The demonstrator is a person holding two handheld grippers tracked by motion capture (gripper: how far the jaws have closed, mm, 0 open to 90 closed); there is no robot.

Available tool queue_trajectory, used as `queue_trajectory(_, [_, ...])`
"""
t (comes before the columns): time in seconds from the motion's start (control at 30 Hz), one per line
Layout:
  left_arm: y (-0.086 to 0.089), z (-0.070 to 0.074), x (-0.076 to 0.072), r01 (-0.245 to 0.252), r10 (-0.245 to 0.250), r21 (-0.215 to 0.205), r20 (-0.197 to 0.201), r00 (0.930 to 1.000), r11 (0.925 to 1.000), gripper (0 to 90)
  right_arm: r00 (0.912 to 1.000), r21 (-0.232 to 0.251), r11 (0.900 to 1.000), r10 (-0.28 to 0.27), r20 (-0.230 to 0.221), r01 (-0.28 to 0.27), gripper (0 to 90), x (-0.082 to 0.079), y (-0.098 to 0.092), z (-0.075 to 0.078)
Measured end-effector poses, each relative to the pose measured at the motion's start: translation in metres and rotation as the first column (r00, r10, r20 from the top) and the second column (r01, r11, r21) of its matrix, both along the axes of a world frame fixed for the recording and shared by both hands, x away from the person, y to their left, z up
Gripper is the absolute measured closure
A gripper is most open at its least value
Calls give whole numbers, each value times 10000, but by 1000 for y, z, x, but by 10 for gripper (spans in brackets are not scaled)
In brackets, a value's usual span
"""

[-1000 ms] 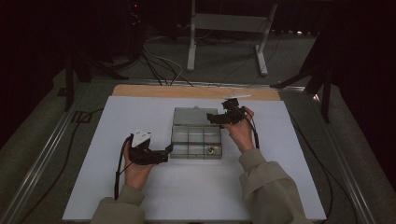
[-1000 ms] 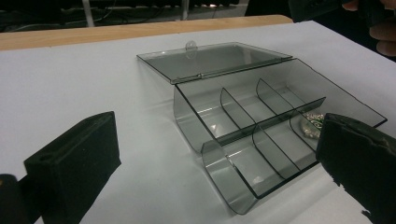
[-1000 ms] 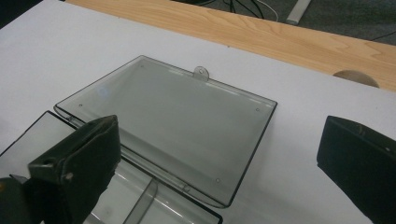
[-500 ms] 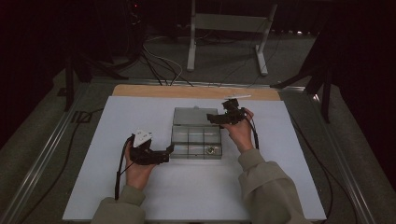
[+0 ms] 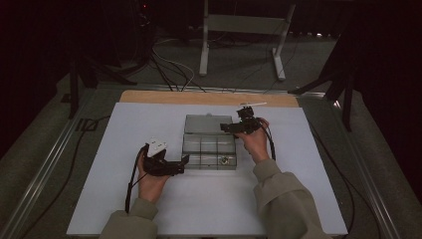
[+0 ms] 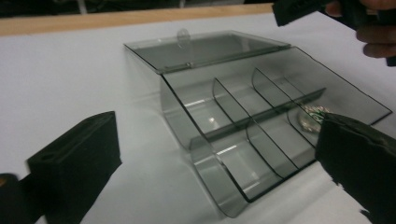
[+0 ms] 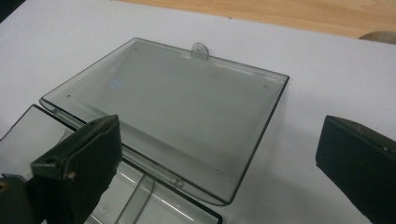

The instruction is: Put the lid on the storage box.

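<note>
A clear grey compartment box (image 5: pixel 209 151) sits mid-table with its lid (image 5: pixel 205 123) swung back flat on the far side. A small round item (image 5: pixel 225 160) lies in the box's near right compartment and appears as a round item (image 6: pixel 312 115) beside my jaw in the left gripper view. My left gripper (image 5: pixel 184 161) is open at the box's near left corner, its jaws spread either side of the box (image 6: pixel 243 140). My right gripper (image 5: pixel 225 128) hovers open over the lid's right end. From the right gripper (image 7: pixel 215 140) I look down on the lid (image 7: pixel 173 107) and its tab (image 7: pixel 200 50).
The box rests on a white tabletop (image 5: pixel 124 144) with a wooden strip (image 5: pixel 164 97) along the far edge. Metal rails (image 5: pixel 45 164) flank the table. Cables (image 5: pixel 169 64) and a metal stand (image 5: pixel 244 30) are on the floor beyond.
</note>
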State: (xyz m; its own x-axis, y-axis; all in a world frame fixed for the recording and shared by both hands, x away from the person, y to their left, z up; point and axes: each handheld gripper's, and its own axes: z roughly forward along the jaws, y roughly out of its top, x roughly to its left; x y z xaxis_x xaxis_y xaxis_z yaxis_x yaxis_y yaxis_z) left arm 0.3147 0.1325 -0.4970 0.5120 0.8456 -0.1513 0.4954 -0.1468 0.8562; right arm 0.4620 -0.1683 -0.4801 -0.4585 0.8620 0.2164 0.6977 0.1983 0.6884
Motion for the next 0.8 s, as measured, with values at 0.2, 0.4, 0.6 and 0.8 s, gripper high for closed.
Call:
queue_trajectory(0.2, [-3,-2,2,26,-27,-29,-198,9998,10000,67,9994,-60,10000,-31,-345,29,46,3,1,-8])
queue_trajectory(0.4, [-10,-7,4,-147,161,312,-439,9989,9994,155,9985,-243,9996,-167,-512,155,99,5,5,-14])
queue_trajectory(0.6, [-13,-13,5,-258,303,590,-773,9966,9979,466,9977,-186,9995,-265,-628,253,226,6,4,-17])
queue_trajectory(0.8, [-15,-16,7,-139,209,673,-1043,9943,9976,586,9953,102,9992,-368,-899,379,252,9,2,-20])
